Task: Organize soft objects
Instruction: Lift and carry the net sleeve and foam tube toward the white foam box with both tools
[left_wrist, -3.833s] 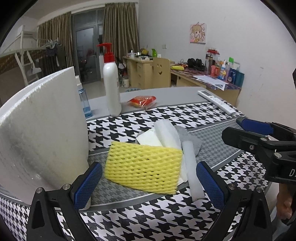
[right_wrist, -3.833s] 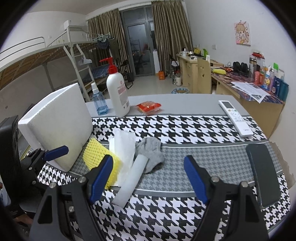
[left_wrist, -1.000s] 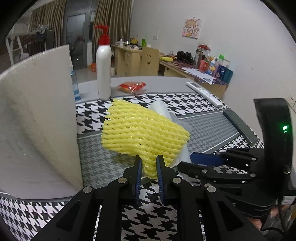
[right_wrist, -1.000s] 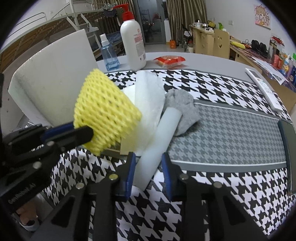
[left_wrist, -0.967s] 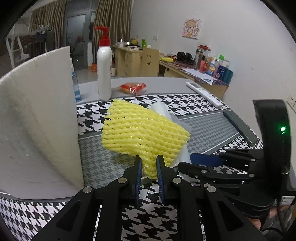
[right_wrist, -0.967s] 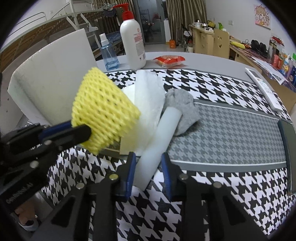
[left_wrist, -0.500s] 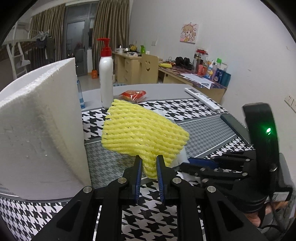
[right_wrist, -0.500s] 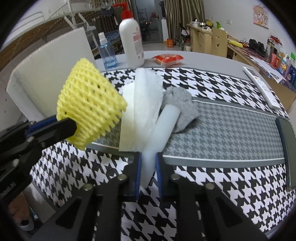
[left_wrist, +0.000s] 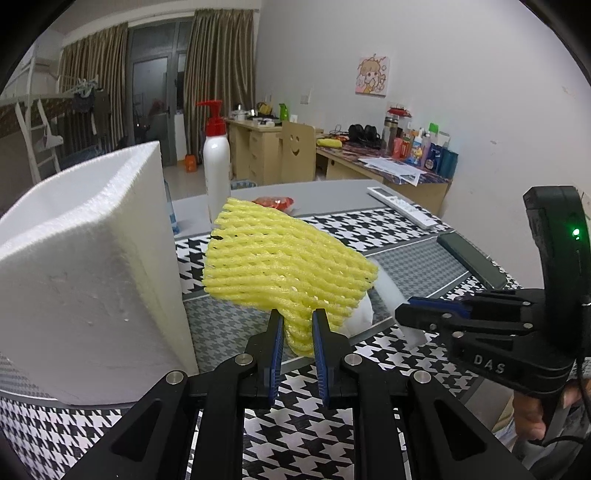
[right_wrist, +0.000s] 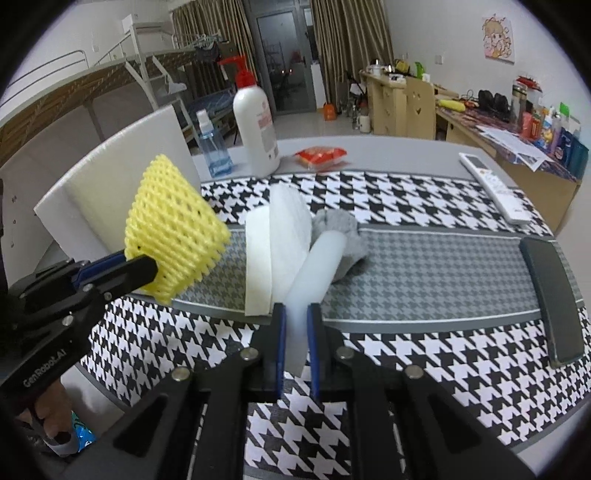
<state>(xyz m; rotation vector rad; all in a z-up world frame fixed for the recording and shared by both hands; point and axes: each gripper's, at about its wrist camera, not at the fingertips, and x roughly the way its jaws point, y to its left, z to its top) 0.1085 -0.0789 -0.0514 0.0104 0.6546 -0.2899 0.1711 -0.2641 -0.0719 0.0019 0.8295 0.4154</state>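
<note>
My left gripper (left_wrist: 297, 325) has its fingers clenched on the yellow foam net (left_wrist: 284, 266), lifted off the surface (right_wrist: 424, 273) just right of the white foam box (left_wrist: 85, 266). My right gripper (right_wrist: 295, 325) grips the white foam tube (right_wrist: 314, 269), whose far end lies against the grey sock (right_wrist: 341, 225), further right of the box.

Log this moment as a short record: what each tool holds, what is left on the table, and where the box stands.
left tool: shut on the yellow foam net, lifted off the table
right tool: shut on the white foam tube, far end over the grey sock
on the mat: white foam sheets, grey sock
box: white foam box, upright at the table's left edge
behind: pump bottle, spray bottle, red packet
</note>
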